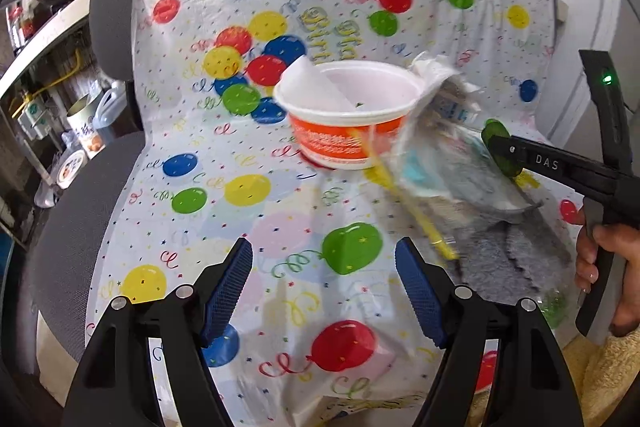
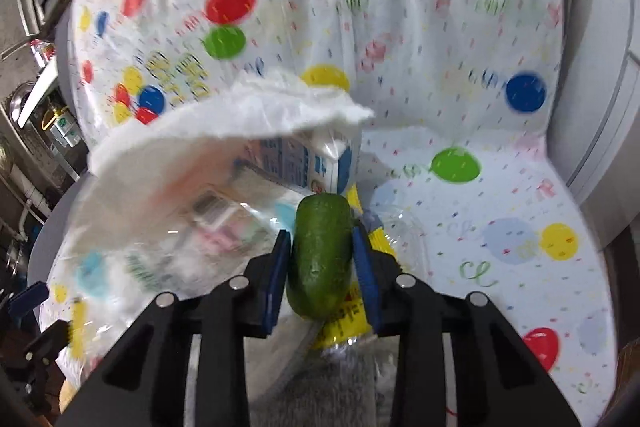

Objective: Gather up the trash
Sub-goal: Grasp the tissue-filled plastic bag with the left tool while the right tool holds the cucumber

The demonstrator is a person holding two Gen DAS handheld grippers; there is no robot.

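A chair is covered with a thin white plastic sheet (image 1: 280, 187) printed with red, blue, yellow and green balloons. On the seat sits a white foam bowl with an orange band (image 1: 348, 115). A white paper lid flap sticks up at its left rim.

Just to the right of the bowl lies a clear plastic bag full of trash (image 1: 440, 163). Inside it are a white and blue carton (image 2: 304, 163) and some yellow wrappers. A crumpled white paper napkin (image 2: 240, 115) rests on top. The bag looks blurry in both views.

The right gripper (image 2: 322, 255) has its two blue pads pressed on the sides of a smooth dark green piece of trash (image 2: 320, 251), maybe an avocado peel. It holds it right above the bag.

The left gripper (image 1: 324, 291) hangs over the sheet in front of the bowl. Its blue pads stand wide apart with nothing between them.
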